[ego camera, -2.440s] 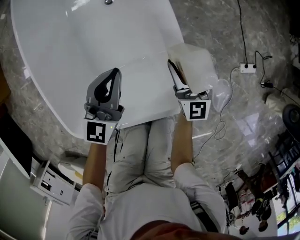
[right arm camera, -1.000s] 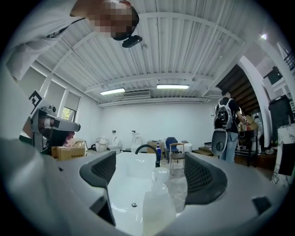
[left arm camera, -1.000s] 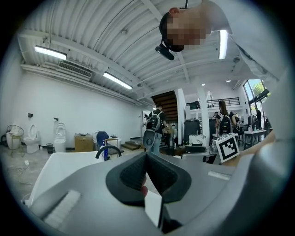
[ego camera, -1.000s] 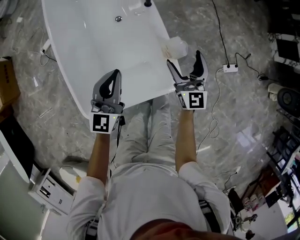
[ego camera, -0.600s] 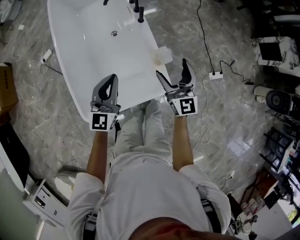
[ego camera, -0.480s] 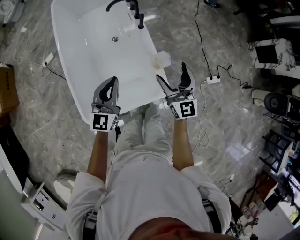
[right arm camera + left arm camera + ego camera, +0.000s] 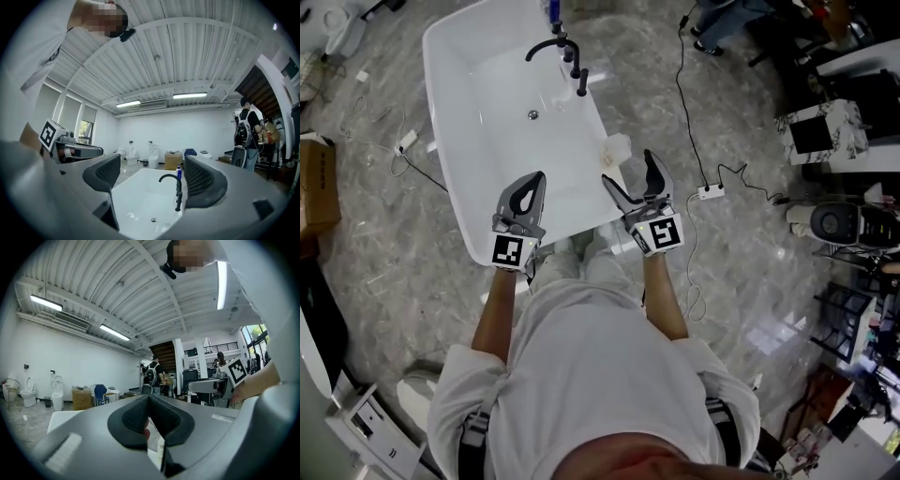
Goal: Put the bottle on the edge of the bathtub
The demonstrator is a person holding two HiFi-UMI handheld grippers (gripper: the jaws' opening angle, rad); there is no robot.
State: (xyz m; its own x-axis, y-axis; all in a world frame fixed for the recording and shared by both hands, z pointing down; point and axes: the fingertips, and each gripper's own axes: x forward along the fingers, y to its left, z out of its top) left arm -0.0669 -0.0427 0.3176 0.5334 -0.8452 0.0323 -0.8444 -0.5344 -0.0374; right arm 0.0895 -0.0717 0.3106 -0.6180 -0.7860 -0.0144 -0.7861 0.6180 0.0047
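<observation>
The pale, translucent bottle (image 7: 616, 149) stands on the right rim of the white bathtub (image 7: 484, 84). My right gripper (image 7: 630, 171) hangs just short of the bottle, apart from it. Its jaws are wide and closing a little, with nothing between them. In the right gripper view the tub (image 7: 140, 199) shows through the gap of that gripper (image 7: 150, 176). My left gripper (image 7: 531, 184) is shut and empty over the tub's near end. In its own view the left gripper (image 7: 149, 404) has its dark pads together.
A black faucet (image 7: 559, 52) rises at the tub's far right, with a blue bottle (image 7: 178, 173) behind it. A power strip (image 7: 710, 192) and cable lie on the marble floor to the right. A cardboard box (image 7: 319, 187) stands left. Toilets (image 7: 28, 391) and people (image 7: 152, 373) are far off.
The right gripper has drawn back from the bottle, which stays on the rim. The head view has pulled away and now takes in the whole tub and faucet.
</observation>
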